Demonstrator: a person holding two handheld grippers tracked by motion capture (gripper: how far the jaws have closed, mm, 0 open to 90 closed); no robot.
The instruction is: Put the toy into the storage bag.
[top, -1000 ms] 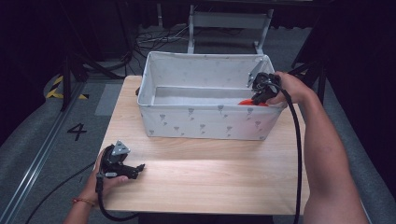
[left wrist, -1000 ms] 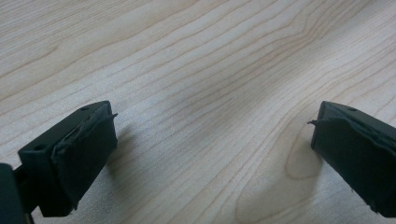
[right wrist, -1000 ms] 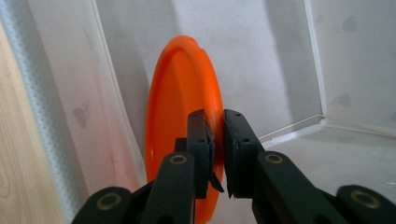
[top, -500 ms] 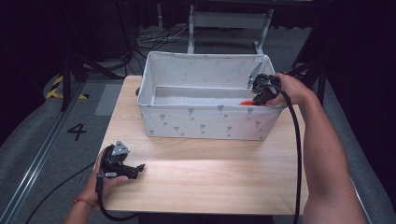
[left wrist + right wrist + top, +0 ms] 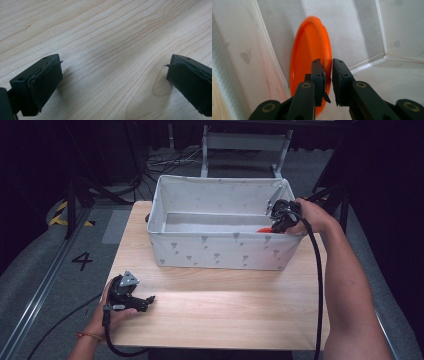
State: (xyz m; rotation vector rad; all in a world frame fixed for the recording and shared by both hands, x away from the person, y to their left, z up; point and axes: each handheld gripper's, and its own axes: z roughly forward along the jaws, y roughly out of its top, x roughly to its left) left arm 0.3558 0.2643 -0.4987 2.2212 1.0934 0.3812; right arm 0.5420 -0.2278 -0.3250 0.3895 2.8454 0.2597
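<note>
Right hand-held gripper (image 5: 327,65) inside white bin (image 5: 220,251), jaws clamped on rim of orange plate (image 5: 310,50). Left hand-held gripper (image 5: 112,82) resting on table (image 5: 225,312), jaws wide apart, holding nothing.

- White fabric bin (image 5: 220,251) stands on the wooden table (image 5: 225,310).
- Right gripper (image 5: 280,216) reaches over the bin's right end, at an orange object (image 5: 265,230).
- Left gripper (image 5: 131,296) rests near the table's front-left corner.
</note>
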